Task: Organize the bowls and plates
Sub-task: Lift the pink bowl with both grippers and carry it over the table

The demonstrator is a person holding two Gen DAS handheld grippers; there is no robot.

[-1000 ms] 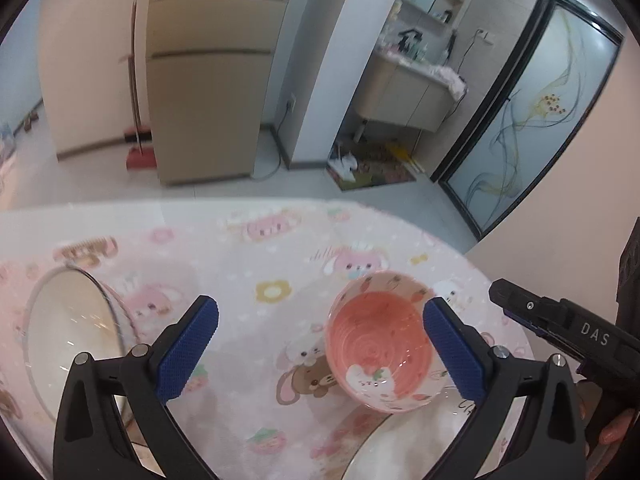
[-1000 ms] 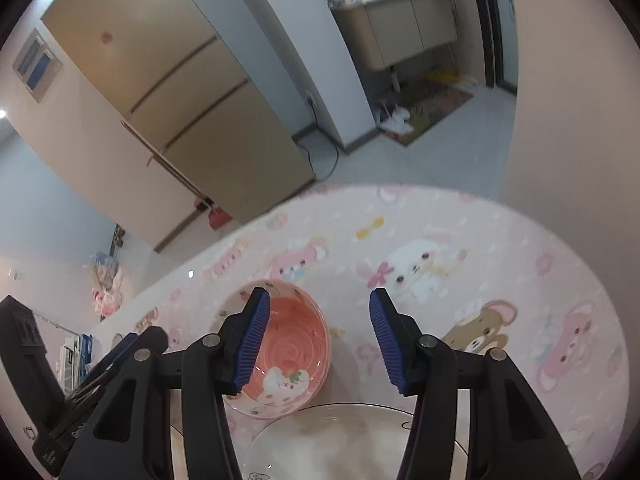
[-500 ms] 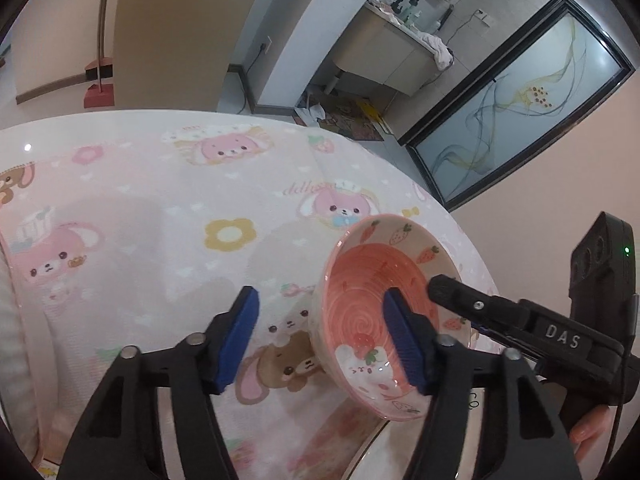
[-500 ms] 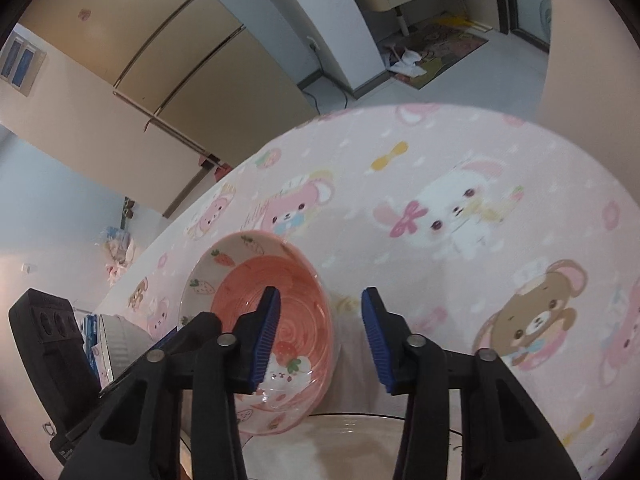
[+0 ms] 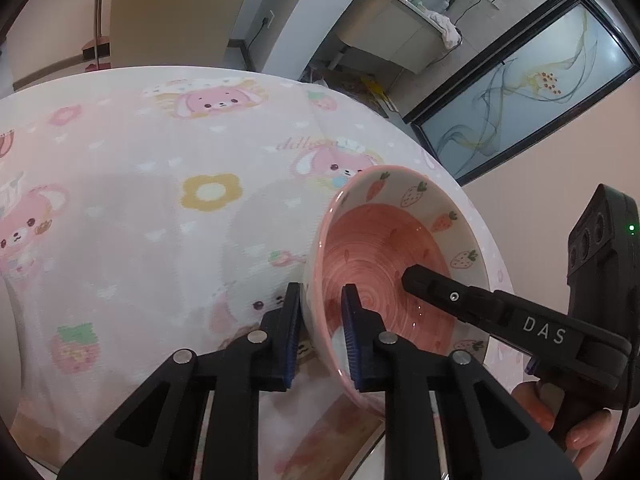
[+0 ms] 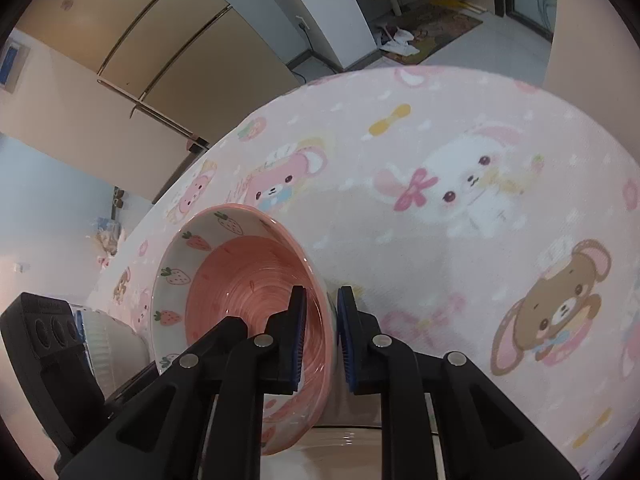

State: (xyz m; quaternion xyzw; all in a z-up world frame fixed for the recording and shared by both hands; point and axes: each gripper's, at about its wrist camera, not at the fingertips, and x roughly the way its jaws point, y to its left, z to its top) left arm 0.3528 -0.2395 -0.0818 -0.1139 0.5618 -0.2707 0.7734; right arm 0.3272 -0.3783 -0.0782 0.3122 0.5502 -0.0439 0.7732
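Caught mid-grasp: bowl (image 5: 394, 276) pinched at opposite sides of its rim, ready to be lifted. Left gripper (image 5: 320, 338) clamped on the bowl's near-left wall, one pad outside and one inside, jaws having just been closing with the wall between them. Right gripper (image 6: 322, 338) likewise clamped on the bowl's right wall, inner pad against the pink spiral interior and outer pad on the white outside, jaws also just closed down on the rim. Bowl resting on the counter (image 5: 160, 208), on its pink cartoon-print cloth, and seemingly tipped a little, though hard to tell through the fisheye. Just beside the bowl, toward the camera, the rim of a pale plate (image 6: 352, 440); whether touching the bowl, unclear. To the bowl's left in the right wrist view, part of a ribbed white dish (image 6: 100, 344), mostly hidden. Next move, by judgement: a level lift with both hands together, then a carry onto the plate or onto a stack. Even pressure on both sides likely needed, since glazed ceramic may slip and a thin rim gives little purchase.
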